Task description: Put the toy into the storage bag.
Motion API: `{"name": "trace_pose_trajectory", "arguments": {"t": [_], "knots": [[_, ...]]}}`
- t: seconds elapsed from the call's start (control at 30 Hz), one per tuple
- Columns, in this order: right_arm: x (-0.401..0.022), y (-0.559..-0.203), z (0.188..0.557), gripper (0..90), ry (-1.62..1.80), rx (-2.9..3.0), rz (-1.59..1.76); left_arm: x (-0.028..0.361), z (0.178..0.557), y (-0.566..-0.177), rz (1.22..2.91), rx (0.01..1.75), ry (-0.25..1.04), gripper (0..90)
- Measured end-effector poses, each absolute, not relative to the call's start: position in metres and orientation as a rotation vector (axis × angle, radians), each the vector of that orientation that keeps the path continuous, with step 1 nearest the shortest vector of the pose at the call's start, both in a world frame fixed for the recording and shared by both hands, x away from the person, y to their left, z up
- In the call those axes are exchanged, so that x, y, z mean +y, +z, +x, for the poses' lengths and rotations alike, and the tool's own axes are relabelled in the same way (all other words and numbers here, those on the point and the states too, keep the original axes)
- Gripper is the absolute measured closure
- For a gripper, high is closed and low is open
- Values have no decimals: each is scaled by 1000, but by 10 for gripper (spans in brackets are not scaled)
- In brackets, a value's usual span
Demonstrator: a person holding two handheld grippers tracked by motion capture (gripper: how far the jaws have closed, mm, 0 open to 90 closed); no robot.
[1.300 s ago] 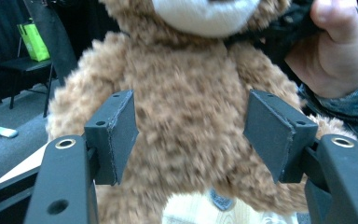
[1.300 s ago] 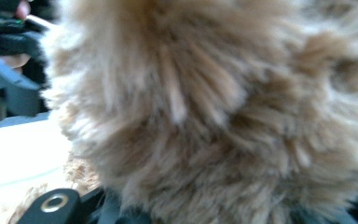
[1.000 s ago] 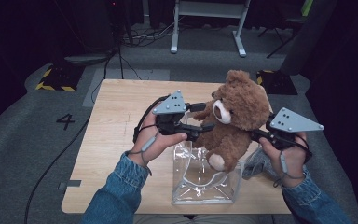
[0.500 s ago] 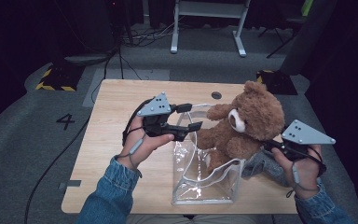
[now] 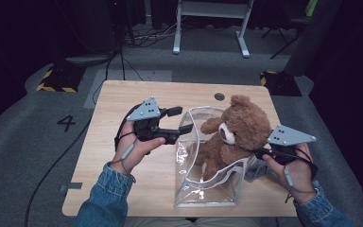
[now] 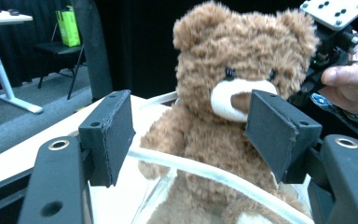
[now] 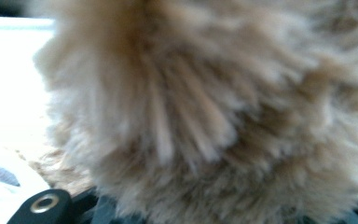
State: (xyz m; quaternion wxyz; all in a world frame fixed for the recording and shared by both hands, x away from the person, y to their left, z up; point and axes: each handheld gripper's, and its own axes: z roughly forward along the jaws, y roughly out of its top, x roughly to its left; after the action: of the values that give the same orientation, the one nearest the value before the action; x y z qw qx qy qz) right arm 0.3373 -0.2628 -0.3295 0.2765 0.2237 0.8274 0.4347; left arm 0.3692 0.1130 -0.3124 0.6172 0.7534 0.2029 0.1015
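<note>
At the near edge of the light wooden counter (image 5: 123, 189) stands the clear plastic zip pouch (image 5: 208, 189), its mouth gaping upward, and we have the brown plush teddy bear (image 5: 231, 137) half sunk in it, legs inside, head and arms above the rim, leaning toward the right edge. Our right gripper (image 5: 260, 153) is pressed into the bear's back from the right side; its fingers are buried in fur, so we judge them clenched on the plush, though the pads themselves are hidden. Our left gripper (image 5: 182, 120) hovers just left of the pouch, fingers (image 6: 107, 135) spread apart with nothing between them, the pouch's rim and the bear's chest straight ahead. We judge the step in hand to be seating the bear in the pouch; next the left gripper should catch the pouch's left rim to steady it while the right pushes the bear lower. The bear's feet blur behind the creased plastic. Beyond the far edge lie dark floor and a white stand (image 5: 208, 28).
</note>
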Motion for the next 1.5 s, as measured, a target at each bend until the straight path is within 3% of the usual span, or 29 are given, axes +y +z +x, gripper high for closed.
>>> {"name": "trace_pose_trajectory", "arguments": {"t": [0.6,0.67,0.7,0.73,0.77,0.87,1.3,1.47,1.5], "knots": [[-250,-339,351,573,1103,2455,688,122,370,-322,1727,497,243,316],[-250,-338,352,552,1078,2459,705,123,369,-323,1724,505,231,316],[-251,-336,355,490,1056,2460,717,124,369,-323,1723,507,227,316],[-251,-336,355,490,1056,2460,717,124,369,-323,1723,507,227,316],[-252,-335,356,409,1031,2459,723,125,369,-324,1722,509,226,316],[-255,-335,355,357,1048,2459,712,126,368,-325,1728,512,226,316],[-278,-313,345,253,1098,2443,702,129,367,-326,1711,523,244,312],[-292,-285,334,277,1258,2326,676,130,366,-327,1707,532,238,312],[-292,-276,337,327,1296,2282,660,130,366,-327,1709,530,242,312]]}}
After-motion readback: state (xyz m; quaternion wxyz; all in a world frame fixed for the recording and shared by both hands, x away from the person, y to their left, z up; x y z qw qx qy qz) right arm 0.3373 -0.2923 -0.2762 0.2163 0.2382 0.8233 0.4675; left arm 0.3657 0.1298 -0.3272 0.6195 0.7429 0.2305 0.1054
